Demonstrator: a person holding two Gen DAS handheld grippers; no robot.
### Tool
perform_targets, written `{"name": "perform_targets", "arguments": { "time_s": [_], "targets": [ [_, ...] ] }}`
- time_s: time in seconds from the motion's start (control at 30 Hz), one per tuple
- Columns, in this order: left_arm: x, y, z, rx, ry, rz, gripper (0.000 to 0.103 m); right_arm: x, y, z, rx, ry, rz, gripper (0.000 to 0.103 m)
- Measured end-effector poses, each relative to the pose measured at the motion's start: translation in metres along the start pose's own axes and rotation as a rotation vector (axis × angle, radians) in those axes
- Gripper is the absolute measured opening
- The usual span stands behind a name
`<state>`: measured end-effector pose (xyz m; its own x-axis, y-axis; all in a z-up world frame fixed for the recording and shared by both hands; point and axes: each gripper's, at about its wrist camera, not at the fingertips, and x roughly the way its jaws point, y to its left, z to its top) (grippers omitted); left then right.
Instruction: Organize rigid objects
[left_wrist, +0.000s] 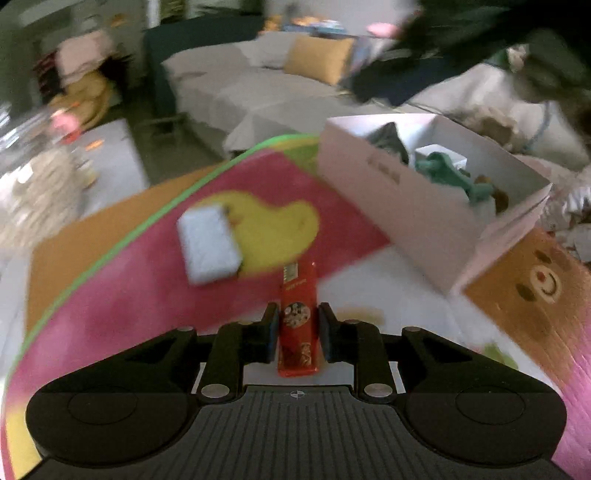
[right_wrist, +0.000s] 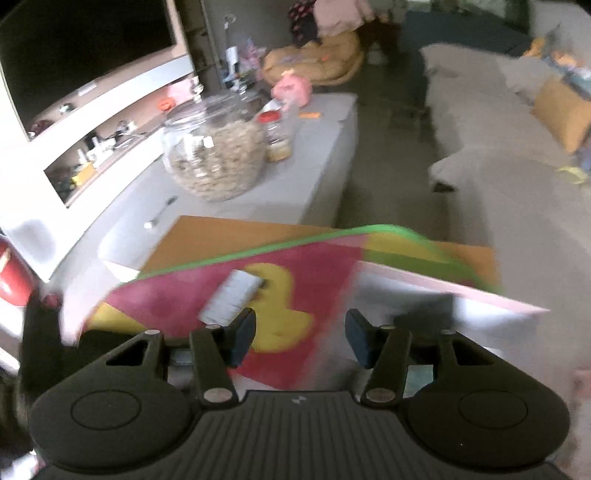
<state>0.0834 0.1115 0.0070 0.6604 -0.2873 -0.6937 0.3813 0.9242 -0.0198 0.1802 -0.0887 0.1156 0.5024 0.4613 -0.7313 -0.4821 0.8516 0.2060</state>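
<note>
My left gripper (left_wrist: 298, 326) is shut on a slim red packet (left_wrist: 298, 314) and holds it above the pink play mat (left_wrist: 147, 295). A white rectangular block (left_wrist: 208, 243) lies on the mat's yellow duck, ahead and to the left. An open white cardboard box (left_wrist: 417, 206) with a green toy and other items stands ahead to the right. My right gripper (right_wrist: 300, 338) is open and empty above the same mat (right_wrist: 177, 295); the white block (right_wrist: 232, 295) lies just beyond its left finger, and the box's blurred edge (right_wrist: 443, 291) is to the right.
A grey low table (right_wrist: 314, 177) carries a big glass jar (right_wrist: 216, 155), a small jar, a spoon and a pink toy. A grey sofa (left_wrist: 236, 85) with a yellow cushion stands beyond. A TV unit is at the left. A bear-face mat (left_wrist: 532, 288) lies right.
</note>
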Motion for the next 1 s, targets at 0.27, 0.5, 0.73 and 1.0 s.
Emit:
{"name": "perform_targets", "arguments": {
  "time_s": [0.27, 0.5, 0.73, 1.0],
  "targets": [
    [-0.048, 0.005, -0.050, -0.198, -0.073, 0.109, 0.026, 0.127, 0.065, 0.024, 0.111, 0.136, -0.065, 0.054],
    [-0.048, 0.007, -0.054, -0.261, -0.087, 0.102, 0.028, 0.163, 0.096, 0.012, 0.003, 0.155, -0.163, 0.044],
    [-0.049, 0.019, -0.057, -0.343, -0.104, 0.053, 0.027, 0.124, 0.096, -0.010, -0.056, 0.178, -0.093, 0.038],
    [-0.051, 0.008, -0.061, -0.307, -0.142, 0.082, 0.026, -0.024, 0.070, -0.073, -0.064, 0.018, -0.059, 0.038]
  ]
}}
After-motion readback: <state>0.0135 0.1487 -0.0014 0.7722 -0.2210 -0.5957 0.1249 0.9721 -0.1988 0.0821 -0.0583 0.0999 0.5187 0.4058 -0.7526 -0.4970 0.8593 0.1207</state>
